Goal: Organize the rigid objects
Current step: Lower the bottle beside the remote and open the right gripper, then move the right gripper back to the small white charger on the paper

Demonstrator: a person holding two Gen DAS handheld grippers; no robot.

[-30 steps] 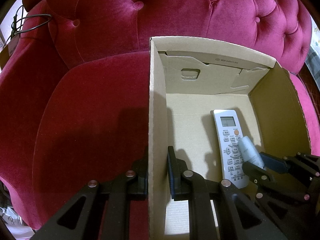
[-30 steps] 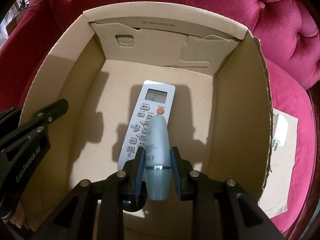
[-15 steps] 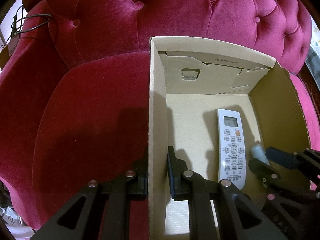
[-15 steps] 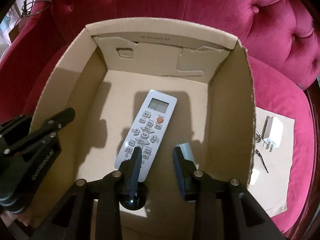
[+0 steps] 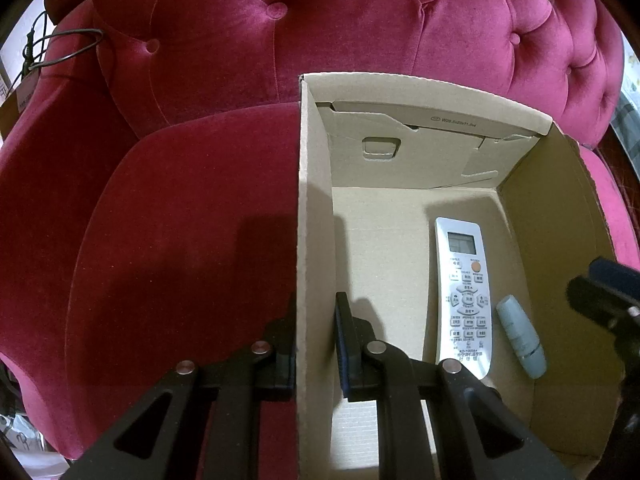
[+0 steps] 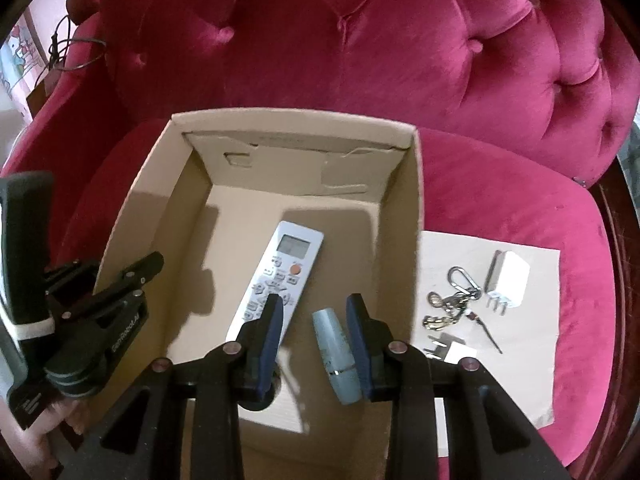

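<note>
Crimson tufted velvet armchair point(image 6: 500, 184); on its seat one open cardboard box point(image 5: 316, 184) and, right of it, one sheet of paper point(image 6: 532, 356).

In box, count two: one white remote point(image 5: 464, 292), face up, and one pale blue-grey bottle point(image 6: 334, 352), lying just right of the remote, apart from it.

On paper: one white plug adapter point(image 6: 508, 280), one keyring bunch point(image 6: 452, 300) (piece count unclear), one thin pin-like item point(image 6: 490, 334), and a second white pronged piece point(image 6: 444, 348), partly behind a finger.

Left gripper point(image 5: 316, 344) clamps the box's left wall, one finger each side. Right gripper point(image 6: 316, 320) above the box, jaws parted, nothing gripped; bottle seen below between them, its base hidden.
</note>
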